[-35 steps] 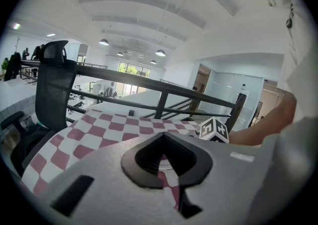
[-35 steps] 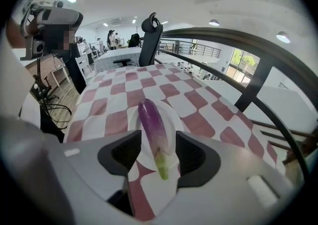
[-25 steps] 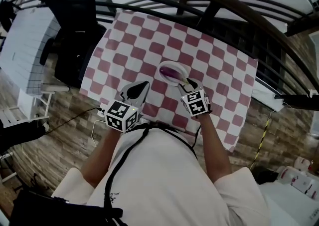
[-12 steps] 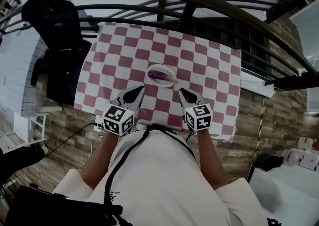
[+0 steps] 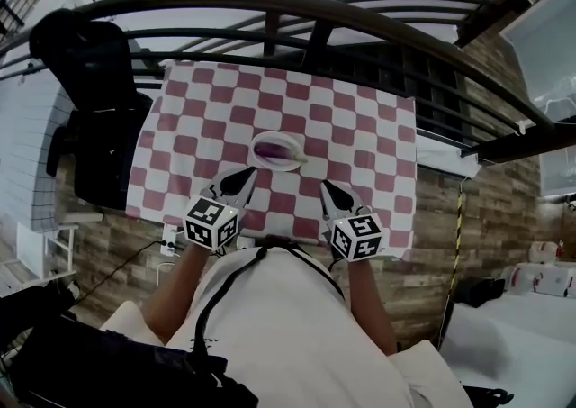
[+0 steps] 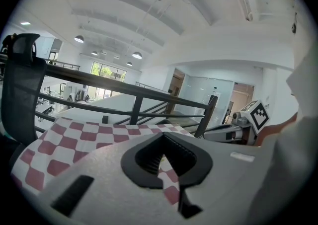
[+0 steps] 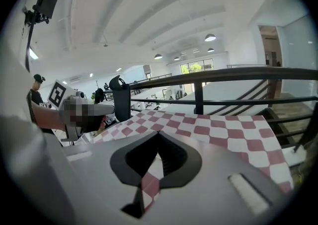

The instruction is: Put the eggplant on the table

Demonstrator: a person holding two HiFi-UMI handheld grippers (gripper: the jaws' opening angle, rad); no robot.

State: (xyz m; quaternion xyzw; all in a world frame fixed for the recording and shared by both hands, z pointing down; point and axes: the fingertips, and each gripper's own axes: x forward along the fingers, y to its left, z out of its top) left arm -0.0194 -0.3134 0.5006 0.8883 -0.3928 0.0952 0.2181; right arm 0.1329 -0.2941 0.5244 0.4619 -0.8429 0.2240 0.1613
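Purple eggplant (image 5: 274,153) lay on the white plate (image 5: 277,135) mid-way across the checkered table (image 5: 360,127), so the left gripper (image 5: 241,176) and right gripper (image 5: 329,192), both pinched together empty at the near edge, seemed best kept clear of it.

Soft, even daylight fills the head view. The red-and-white checked bench (image 5: 270,118) is uniformly bright, with only faint shadows and no glare. The wide lens bends the dark metal railing (image 5: 315,5) into an arc and stretches everything near the edges. Both gripper views sit inside a round frame with black corners and show strong barrel distortion. In the left gripper view, round ceiling lamps (image 6: 79,38) glow and the far windows (image 6: 107,71) are washed out by daylight. In the right gripper view, the white vaulted ceiling (image 7: 149,15) is softly lit, and distant detail is small and hazy.
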